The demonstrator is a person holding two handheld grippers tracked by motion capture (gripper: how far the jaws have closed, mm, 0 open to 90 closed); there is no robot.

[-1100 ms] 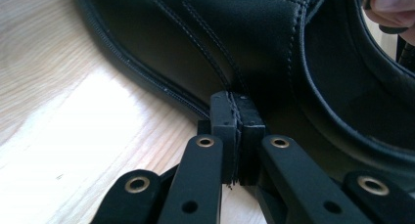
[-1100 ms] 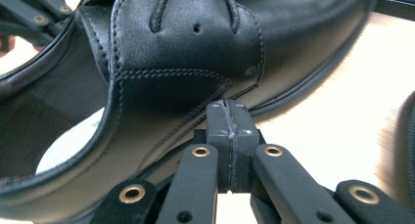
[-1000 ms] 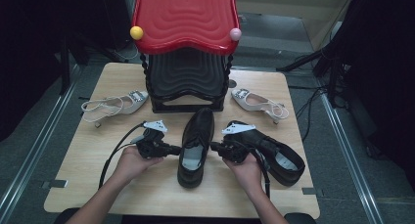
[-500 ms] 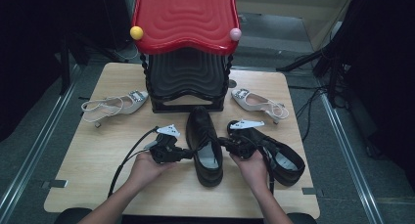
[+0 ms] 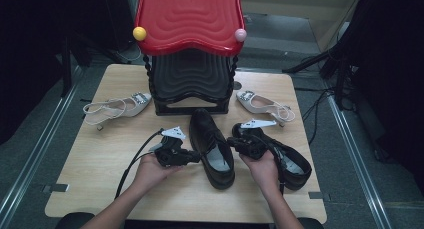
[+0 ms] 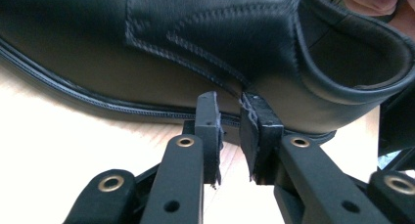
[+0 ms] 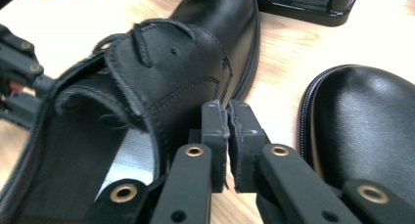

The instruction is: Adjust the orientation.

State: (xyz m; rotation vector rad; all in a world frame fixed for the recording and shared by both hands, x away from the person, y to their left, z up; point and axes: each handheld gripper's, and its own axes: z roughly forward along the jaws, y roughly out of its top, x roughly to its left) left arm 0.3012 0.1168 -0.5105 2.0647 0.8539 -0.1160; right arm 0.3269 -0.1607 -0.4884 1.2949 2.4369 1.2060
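Shoe (image 5: 212, 146), black leather, lies at mid-table in the high view, toe toward the black rack (image 5: 190, 84) and heel toward me. My left gripper (image 5: 195, 158) is against its left side and my right gripper (image 5: 231, 143) against its right, each held in one hand. A second black shoe (image 5: 282, 156) lies just beside it on the right, partly under my right hand. One white heel (image 5: 116, 107) sits at the left of the table (image 5: 95, 174), another white heel (image 5: 265, 105) at the right near the rack. A red tray (image 5: 190, 19) tops the rack.

Left gripper view: my jaws stand nearly closed, a narrow gap between the pads, with nothing caught in them. The tips (image 6: 230, 111) meet the shoe's (image 6: 147, 48) side just above the sole seam, below the collar opening.

Right gripper view: my jaws (image 7: 227, 121) are pressed together, pads touching, gripping nothing. They rest against the outer side of the shoe (image 7: 161, 77) near the tongue and lace area. The second shoe's toe (image 7: 362, 131) lies to the right, apart from the first, bare table between them. The rack's base (image 7: 308, 4) shows at the top edge.
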